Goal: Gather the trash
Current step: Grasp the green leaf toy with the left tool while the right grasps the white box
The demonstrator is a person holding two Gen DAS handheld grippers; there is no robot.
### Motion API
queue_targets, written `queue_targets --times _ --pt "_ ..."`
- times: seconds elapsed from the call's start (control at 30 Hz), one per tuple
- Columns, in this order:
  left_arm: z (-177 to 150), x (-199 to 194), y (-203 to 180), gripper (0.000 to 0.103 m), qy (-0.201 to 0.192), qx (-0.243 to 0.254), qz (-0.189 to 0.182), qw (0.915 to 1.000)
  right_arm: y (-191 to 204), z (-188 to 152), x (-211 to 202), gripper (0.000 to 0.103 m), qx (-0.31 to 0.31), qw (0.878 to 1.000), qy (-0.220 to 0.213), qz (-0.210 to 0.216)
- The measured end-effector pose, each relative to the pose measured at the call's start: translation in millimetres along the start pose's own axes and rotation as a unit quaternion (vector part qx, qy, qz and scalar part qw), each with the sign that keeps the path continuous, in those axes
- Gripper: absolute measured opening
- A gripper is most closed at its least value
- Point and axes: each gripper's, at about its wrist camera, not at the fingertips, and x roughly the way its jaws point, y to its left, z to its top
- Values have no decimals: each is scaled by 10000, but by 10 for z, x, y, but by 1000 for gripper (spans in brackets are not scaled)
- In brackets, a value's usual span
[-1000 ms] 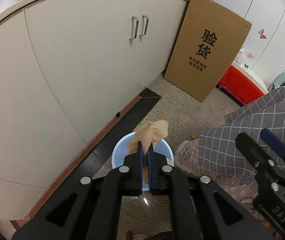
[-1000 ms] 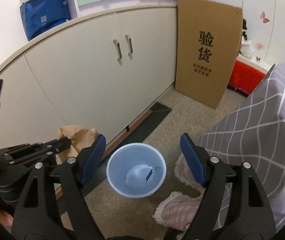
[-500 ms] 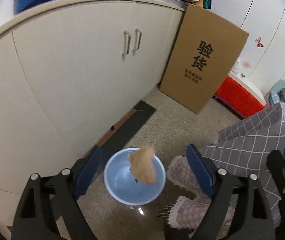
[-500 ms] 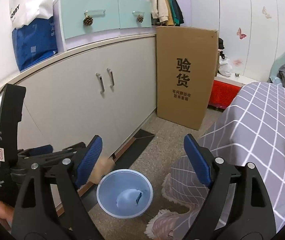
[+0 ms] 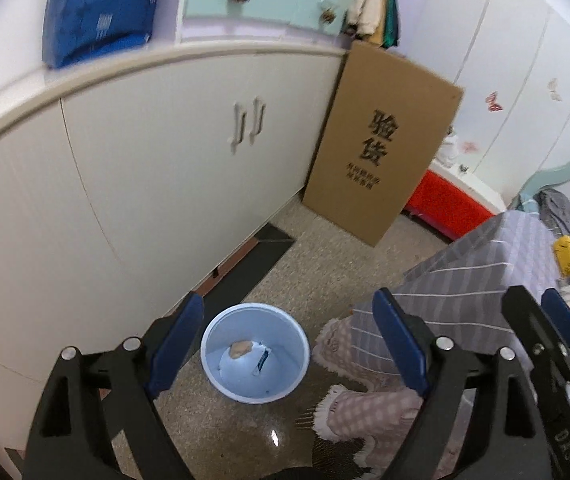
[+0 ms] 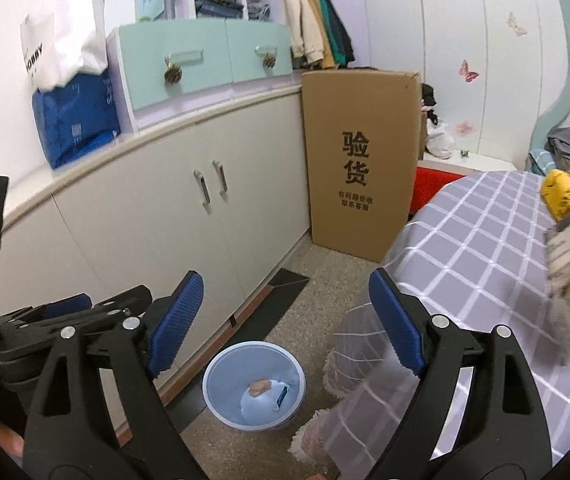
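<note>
Your left gripper point(image 5: 287, 340) stands spread wide, nothing between its two blue pads; its jaws have just been opening. Your right gripper point(image 6: 285, 320) is likewise spread and empty, its jaws also just opened a little further.

One blue bin point(image 5: 255, 354) sits on the floor, lower centre of both views. Inside it lies one tan paper wad point(image 5: 241, 348), loose on the bottom, beside one pale item with a dark strip, too small to identify.

One cardboard box point(image 5: 381, 148) leans upright against the cabinet point(image 5: 157, 168), centre right. The cabinet shows two door handles.

One checked cloth point(image 6: 481, 248) covers the surface at right. On it, at the right edge of the right view, one yellow packet point(image 6: 561, 194) lies near one blurred green object.
</note>
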Motion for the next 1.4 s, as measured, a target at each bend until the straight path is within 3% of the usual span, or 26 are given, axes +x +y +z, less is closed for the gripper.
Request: queue_targets --times 0.2,0.4,0.5,0.67,0.83,1.07,1.1,1.13,1.17,1.2,1.23,1.37,1.4 --pt "-100 -490 -487 85 -314 396 -373 9980 -384 19 -551 84 361 9989 -253 -137" --pt "-295 -789 -1279 85 -429 1090 -887 9891 -1019 -102 -1139 85 801 9938 -514 -577" --pt "-414 -863 -1818 85 -354 1618 -1231 9785 -1418 -165 -1390 85 1120 9881 -607 -864" --pt "-645 -959 -2535 85 -438 2377 -1414 9600 -2022 -296 -1720 85 1578 9760 -733 -1310" --pt "-800 -953 -3133 85 -526 2985 -1416 9424 -2543 -436 -1873 85 1943 9673 -676 -1487" --pt "-864 -760 -3656 83 -513 3601 -1125 9247 -2833 -522 -1866 85 2128 9659 -599 -1350" --pt "-870 -717 -3726 80 -507 3678 -1049 9226 -2869 -521 -1845 85 2149 9660 -579 -1316" --pt "-875 -698 -3756 71 -498 3738 -998 9208 -2875 -537 -1856 85 2160 9660 -572 -1301" --pt "-875 -672 -3787 57 -492 3797 -913 9193 -2897 -537 -1840 85 2181 9661 -556 -1266" --pt "-872 -648 -3805 50 -498 3838 -808 9185 -2899 -540 -1827 85 2197 9661 -540 -1245" --pt "-858 -635 -3810 32 -505 3856 -726 9184 -2907 -545 -1820 85 2216 9661 -525 -1217" --pt "-689 -729 -3682 9 -479 3474 -1025 9309 -2897 -514 -1800 85 2194 9681 -496 -1103" --pt "-657 -771 -3644 9 -504 3385 -1100 9331 -2883 -499 -1798 85 2176 9689 -498 -1069"
